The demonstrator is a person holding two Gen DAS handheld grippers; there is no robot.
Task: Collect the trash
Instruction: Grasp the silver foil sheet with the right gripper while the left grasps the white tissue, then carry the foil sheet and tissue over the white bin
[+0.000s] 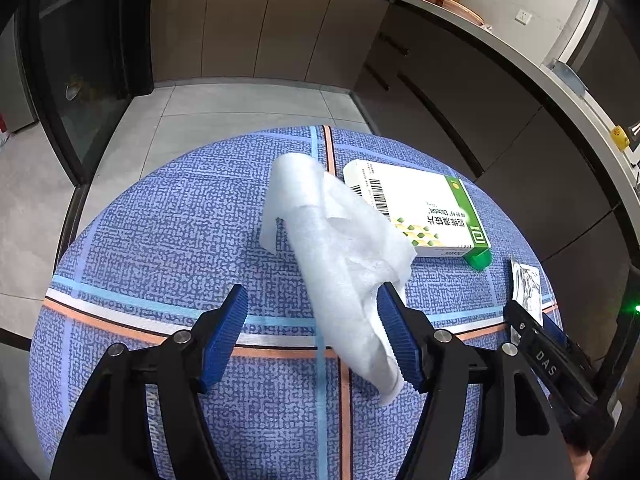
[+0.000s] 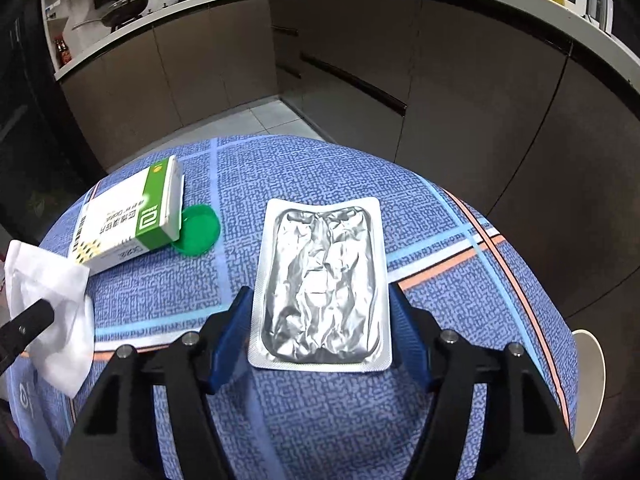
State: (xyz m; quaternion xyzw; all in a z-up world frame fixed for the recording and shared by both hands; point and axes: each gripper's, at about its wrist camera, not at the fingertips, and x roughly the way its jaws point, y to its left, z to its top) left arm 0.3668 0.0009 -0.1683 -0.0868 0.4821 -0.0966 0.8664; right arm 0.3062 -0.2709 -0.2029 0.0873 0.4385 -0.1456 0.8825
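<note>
A crumpled white tissue lies on the blue patterned tablecloth. My left gripper is open, its jaws wide apart around the tissue's near end, the right pad touching it. A white and green medicine box lies behind, over a green lid. In the right wrist view a silver foil blister pack lies flat between the open jaws of my right gripper. The box, lid and tissue show at its left.
The round table stands in a kitchen with dark cabinets and a grey tiled floor. A glass door is at the left. A white round object shows beyond the table's right edge.
</note>
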